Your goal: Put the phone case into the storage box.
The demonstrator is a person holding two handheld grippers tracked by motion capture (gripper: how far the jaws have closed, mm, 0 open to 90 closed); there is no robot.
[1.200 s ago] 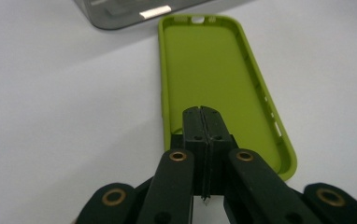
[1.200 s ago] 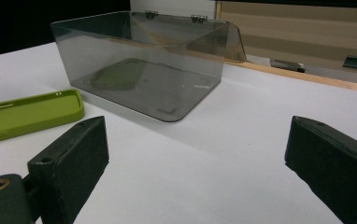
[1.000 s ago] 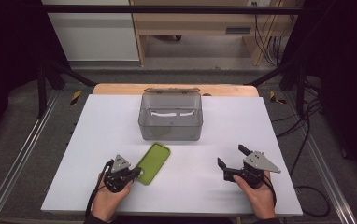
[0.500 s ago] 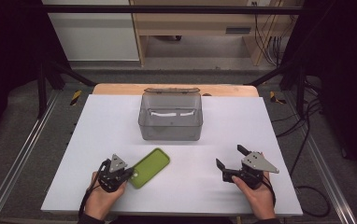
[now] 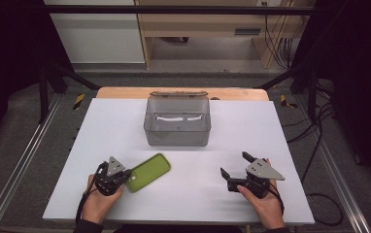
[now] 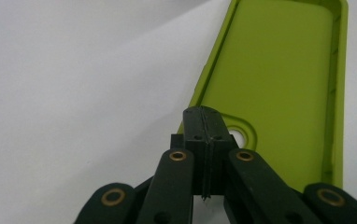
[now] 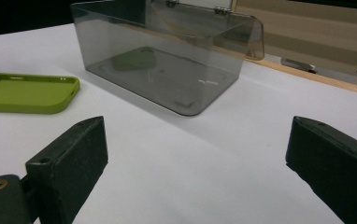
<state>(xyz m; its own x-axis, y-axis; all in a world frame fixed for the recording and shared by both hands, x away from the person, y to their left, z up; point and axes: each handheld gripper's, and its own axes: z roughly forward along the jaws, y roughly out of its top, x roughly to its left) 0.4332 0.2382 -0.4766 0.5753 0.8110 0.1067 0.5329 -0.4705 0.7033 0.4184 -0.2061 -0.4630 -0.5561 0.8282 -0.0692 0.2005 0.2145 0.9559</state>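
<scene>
**Operator:** The green phone case (image 5: 148, 172) lies low and left of centre in the high view, on the white table (image 5: 237, 141), open side up, slanting toward the upper right. My left gripper (image 5: 123, 175) has its jaws pressed together on the case's near end, by the camera cut-out, as the left gripper view shows.

**Second:** How do you expect it to handle?

**Operator:** Light, I'd judge, and soft: a thin moulded shell that will probably flex and droop if I lift it by one end. The finish looks matte, so I'd guess it won't slip much, and it doesn't look fragile. The rim is the natural hold; gripping nearer the middle of a long edge would sag less than this corner.

**Second:** And around it?

**Operator:** Above it, in the upper centre of the high view, sits the clear smoky box (image 5: 177, 122) with its lid hinged back, well apart from the case. My right gripper (image 5: 237, 168) hovers at the lower right with its jaws spread wide, holding nothing; in its own view the box (image 7: 167, 65) is ahead and the case (image 7: 27, 93) at the left edge.
</scene>
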